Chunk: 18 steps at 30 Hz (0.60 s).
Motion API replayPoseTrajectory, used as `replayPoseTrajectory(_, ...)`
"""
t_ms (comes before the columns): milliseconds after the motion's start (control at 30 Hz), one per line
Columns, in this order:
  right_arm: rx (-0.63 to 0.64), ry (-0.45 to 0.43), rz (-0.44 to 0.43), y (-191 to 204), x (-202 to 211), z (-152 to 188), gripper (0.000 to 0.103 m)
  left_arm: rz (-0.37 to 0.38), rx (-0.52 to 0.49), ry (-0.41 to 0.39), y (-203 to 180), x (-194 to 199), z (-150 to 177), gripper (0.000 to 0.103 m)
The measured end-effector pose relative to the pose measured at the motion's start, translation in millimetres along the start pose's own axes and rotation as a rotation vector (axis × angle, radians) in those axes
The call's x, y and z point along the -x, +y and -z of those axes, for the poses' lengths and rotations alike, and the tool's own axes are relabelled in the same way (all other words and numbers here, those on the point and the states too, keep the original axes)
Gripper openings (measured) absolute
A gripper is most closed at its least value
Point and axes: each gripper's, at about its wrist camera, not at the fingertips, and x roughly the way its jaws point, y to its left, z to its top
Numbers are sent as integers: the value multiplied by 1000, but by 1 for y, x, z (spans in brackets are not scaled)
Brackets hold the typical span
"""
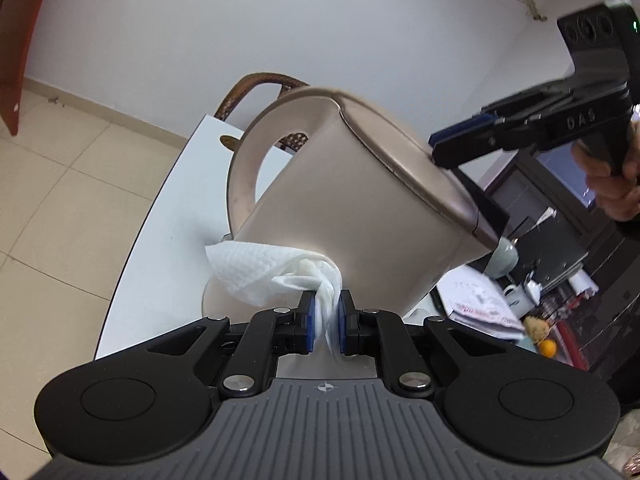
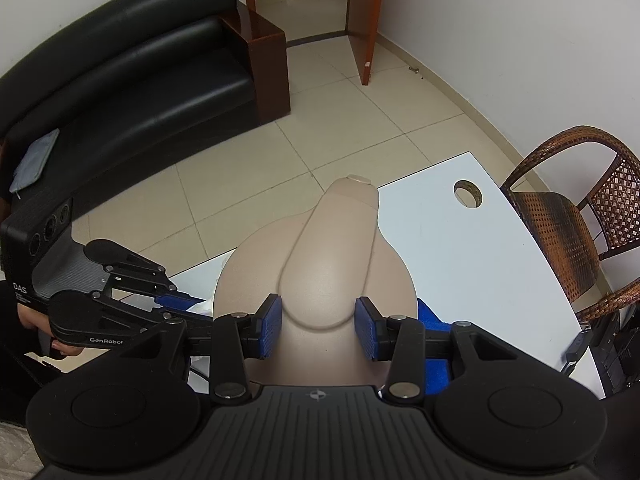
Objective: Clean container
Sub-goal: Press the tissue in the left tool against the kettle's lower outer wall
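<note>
A beige kettle-like container (image 1: 352,200) with a loop handle stands tilted on its base on the white table (image 1: 160,216). My left gripper (image 1: 325,322) is shut on a white paper towel (image 1: 276,272) that is pressed against the container's lower side. My right gripper (image 1: 460,140) rests on the lid from the right. In the right wrist view, my right gripper (image 2: 318,328) has its blue pads on either side of the raised lid part of the container (image 2: 320,264). The left gripper (image 2: 176,304) shows at the left, low beside the container.
A wicker chair (image 2: 568,216) stands behind the table, which has a round cable hole (image 2: 467,194). A black sofa (image 2: 120,72) and a wooden door (image 2: 364,20) are across the tiled floor. Papers, cups and an orange (image 1: 547,347) lie at the right.
</note>
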Motion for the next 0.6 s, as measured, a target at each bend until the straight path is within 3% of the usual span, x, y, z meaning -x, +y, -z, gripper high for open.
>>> replayPoseTrajectory(333,0,3,-1,1,1,0,44,18,-37,96,20,-26,10,13)
replayPoseTrajectory(600,2,9,-2,1,2,0,44,-23,-120,178,28,-51,26,13)
